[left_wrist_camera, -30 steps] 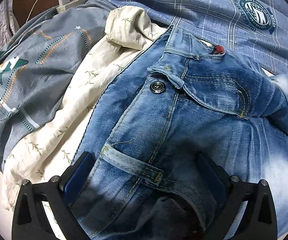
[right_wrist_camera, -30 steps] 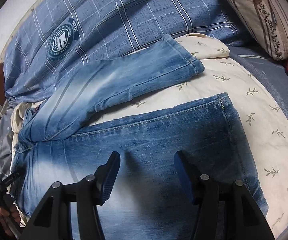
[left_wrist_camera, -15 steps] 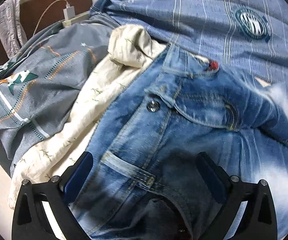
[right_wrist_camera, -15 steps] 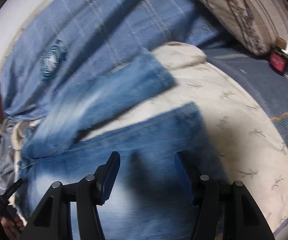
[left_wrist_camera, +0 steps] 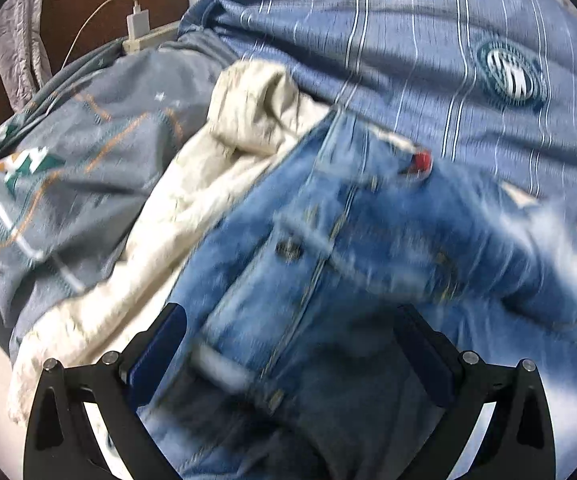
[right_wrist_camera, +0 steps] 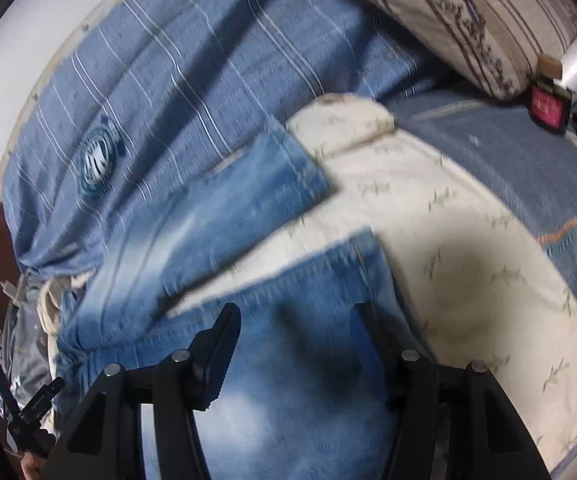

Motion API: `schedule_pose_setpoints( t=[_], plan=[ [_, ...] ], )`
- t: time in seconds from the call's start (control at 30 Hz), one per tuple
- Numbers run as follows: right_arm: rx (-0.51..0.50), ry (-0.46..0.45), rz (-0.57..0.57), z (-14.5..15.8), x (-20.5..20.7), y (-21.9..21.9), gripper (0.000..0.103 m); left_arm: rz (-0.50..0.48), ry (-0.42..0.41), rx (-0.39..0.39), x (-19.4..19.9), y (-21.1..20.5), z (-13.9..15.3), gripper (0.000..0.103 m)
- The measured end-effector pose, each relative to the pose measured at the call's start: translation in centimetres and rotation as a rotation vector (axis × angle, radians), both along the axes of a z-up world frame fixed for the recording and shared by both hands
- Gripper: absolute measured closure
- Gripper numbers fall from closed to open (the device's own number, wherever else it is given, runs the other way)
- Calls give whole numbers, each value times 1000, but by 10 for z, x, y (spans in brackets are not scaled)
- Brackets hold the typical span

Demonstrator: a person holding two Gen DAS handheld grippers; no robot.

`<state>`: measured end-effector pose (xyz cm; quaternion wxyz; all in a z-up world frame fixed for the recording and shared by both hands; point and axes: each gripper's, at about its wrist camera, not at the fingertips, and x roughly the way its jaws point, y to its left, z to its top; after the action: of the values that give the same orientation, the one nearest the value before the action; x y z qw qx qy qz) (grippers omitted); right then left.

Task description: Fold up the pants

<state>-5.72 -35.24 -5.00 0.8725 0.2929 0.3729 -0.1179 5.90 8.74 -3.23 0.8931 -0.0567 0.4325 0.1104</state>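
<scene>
Left wrist view: the jeans [left_wrist_camera: 360,264] are seen waistband-first, spread on a cream leaf-print sheet [left_wrist_camera: 192,216] beside a blue plaid duvet [left_wrist_camera: 368,40].
Left gripper [left_wrist_camera: 288,352]: jaws are held wide apart over the waistband; no denim is seen pinched.
Right gripper [right_wrist_camera: 292,344]: jaws are parted above the nearer leg, with nothing clamped.
Legs: both are splayed apart in the right wrist view, the far cuff [right_wrist_camera: 292,168] lying against the duvet.
Handling: the denim is judged heavy, floppy and not slippery.
Where to grip: the thick waistband and the cuff hems are judged the firmest holds.
Focus: both views are blurred.
</scene>
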Motion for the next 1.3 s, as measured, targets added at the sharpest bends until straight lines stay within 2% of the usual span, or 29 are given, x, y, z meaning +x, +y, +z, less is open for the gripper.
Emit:
schedule_pose_setpoints(
  t=[0.1,0.17,0.3,0.47,0.73,0.8,0.87,0.97,1.0,1.03,1.13,1.3],
  plan=[
    [-11,-50,-4,9,9,-6,42,1,-24,15,28,2,9,0],
    [-24,-79,-1,14,17,-9,37,4,-41,26,50,5,15,0],
    [-37,-112,4,23,46,-30,34,-20,-32,-13,96,8,23,0],
    [8,-79,-3,23,101,-63,34,-87,21,-81,154,-5,13,0],
    [-10,49,90,14,204,-89,33,-148,46,-158,195,-6,1,2],
    [-24,90,103,4,222,-89,33,-163,58,-185,200,-6,-5,11],
    [-31,116,105,-7,236,-87,33,-182,87,-207,206,-7,-13,35],
    [-51,142,127,-21,247,-76,35,-179,91,-188,209,-6,-20,50],
    [-83,152,126,-23,248,-71,43,-179,84,-202,208,-4,-19,54],
    [-126,169,121,-25,248,-63,62,-177,77,-204,206,-3,-18,70],
    [-161,156,109,-20,239,-51,74,-204,63,-209,202,2,-15,78],
    [-145,31,71,14,199,-44,77,-218,-5,-252,187,13,5,83]
  ],
)
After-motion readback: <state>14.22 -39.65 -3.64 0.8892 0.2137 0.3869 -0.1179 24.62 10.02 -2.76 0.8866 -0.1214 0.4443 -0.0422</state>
